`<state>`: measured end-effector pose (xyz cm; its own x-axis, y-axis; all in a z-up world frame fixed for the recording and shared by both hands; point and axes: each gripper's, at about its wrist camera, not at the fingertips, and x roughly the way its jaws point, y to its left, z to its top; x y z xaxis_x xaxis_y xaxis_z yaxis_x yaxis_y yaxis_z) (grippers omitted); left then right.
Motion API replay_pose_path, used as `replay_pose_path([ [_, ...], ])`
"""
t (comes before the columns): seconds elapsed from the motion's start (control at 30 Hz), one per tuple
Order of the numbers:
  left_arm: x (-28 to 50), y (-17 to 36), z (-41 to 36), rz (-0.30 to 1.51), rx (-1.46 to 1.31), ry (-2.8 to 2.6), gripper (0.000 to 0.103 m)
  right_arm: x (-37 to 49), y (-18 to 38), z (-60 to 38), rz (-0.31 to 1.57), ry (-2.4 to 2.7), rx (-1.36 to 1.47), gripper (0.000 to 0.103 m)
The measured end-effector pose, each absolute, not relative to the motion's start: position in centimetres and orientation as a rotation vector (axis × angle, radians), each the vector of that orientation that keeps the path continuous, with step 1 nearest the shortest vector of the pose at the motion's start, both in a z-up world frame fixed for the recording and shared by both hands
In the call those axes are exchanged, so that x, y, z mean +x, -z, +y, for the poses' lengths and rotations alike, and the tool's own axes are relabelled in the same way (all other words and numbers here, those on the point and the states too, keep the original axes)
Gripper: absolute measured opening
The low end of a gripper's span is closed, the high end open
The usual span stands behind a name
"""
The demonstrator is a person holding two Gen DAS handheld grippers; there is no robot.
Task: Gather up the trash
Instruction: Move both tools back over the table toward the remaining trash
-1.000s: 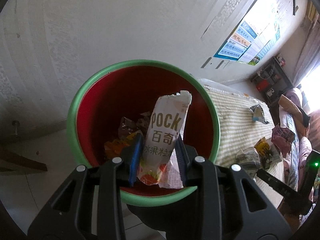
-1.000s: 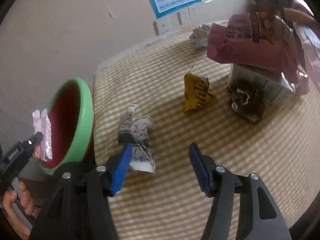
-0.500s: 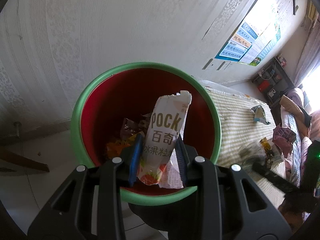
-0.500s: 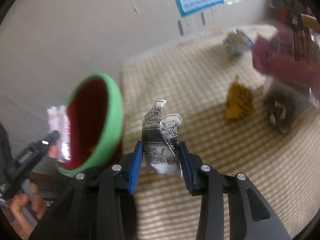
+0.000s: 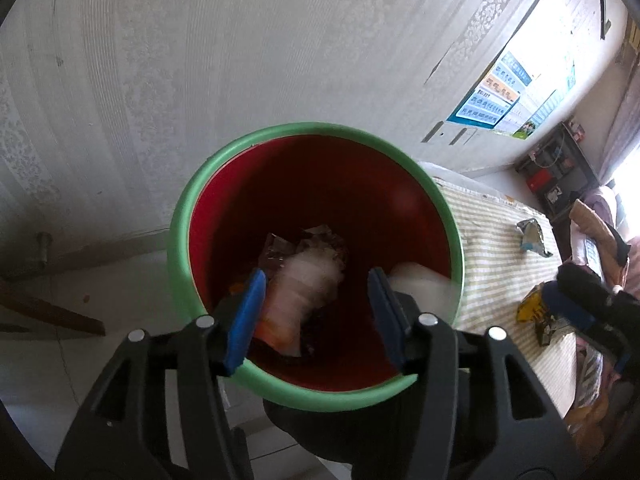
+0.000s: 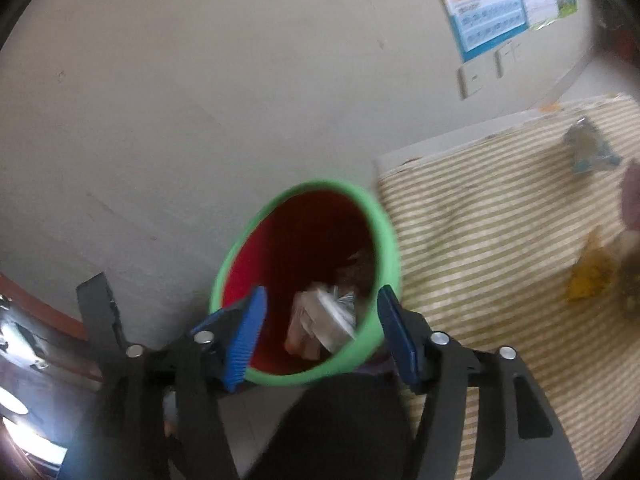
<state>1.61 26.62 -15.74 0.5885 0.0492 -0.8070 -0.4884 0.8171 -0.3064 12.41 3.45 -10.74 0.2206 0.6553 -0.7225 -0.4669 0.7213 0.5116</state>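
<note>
A red bin with a green rim (image 5: 180, 236) stands beside the table; it also shows in the right wrist view (image 6: 390, 248). My left gripper (image 5: 316, 312) is open over the bin, and the white Pocky wrapper (image 5: 304, 284) is a blur dropping inside between its fingers. My right gripper (image 6: 320, 320) is open over the bin too, and the black-and-white crumpled wrapper (image 6: 336, 316) falls inside with other wrappers. The right gripper (image 5: 592, 304) shows as a dark blur at the left view's right edge.
The striped tablecloth (image 6: 500, 248) holds a yellow wrapper (image 6: 588, 276), a blue-silver wrapper (image 6: 588, 148) and more packets at the far right. A patterned wall (image 5: 240, 60) is behind the bin. A poster (image 6: 500, 0) hangs on the wall.
Both grippers opened. The left let go of the Pocky wrapper into the bin. The right grabbed the crumpled wrapper, carried it left over the bin and released it.
</note>
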Motion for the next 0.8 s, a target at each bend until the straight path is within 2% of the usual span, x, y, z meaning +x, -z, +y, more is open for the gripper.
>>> replay_pose_path([
  [0.17, 1.6, 15.7, 26.4, 0.895, -0.546, -0.322, 0.054, 15.7, 9.5, -3.2, 1.041, -0.544, 0.04, 0.074],
  [0.37, 1.9, 15.7, 25.4, 0.904, -0.533, -0.297, 0.055, 21.7, 8.7, -10.1, 1.055, -0.296, -0.341, 0.096],
  [0.5, 1.9, 14.8, 24.7, 0.889, -0.505, -0.288, 0.055, 22.6, 12.2, -10.4, 1.14, -0.316, -0.572, 0.094],
  [0.53, 1.8, 14.5, 24.7, 0.883, -0.5, -0.291, 0.055, 22.2, 13.1, -10.4, 1.159, -0.323, -0.61, 0.084],
  [0.57, 1.7, 14.2, 24.7, 0.879, -0.5, -0.293, 0.056, 21.9, 13.6, -10.7, 1.169, -0.33, -0.62, 0.065],
  [0.6, 1.8, 14.0, 24.7, 0.876, -0.5, -0.295, 0.056, 21.4, 14.0, -10.9, 1.179, -0.349, -0.614, 0.058],
  [0.67, 1.6, 13.3, 24.6, 0.855, -0.5, -0.308, 0.056, 19.8, 14.4, -11.5, 1.173, -0.369, -0.58, 0.032],
  [0.77, 1.9, 11.9, 23.6, 0.817, -0.483, -0.293, 0.056, 18.3, 14.6, -12.6, 1.148, -0.384, -0.499, 0.002],
  [0.8, 2.1, 11.5, 23.1, 0.814, -0.473, -0.281, 0.056, 18.2, 14.7, -12.8, 1.145, -0.394, -0.465, 0.001],
])
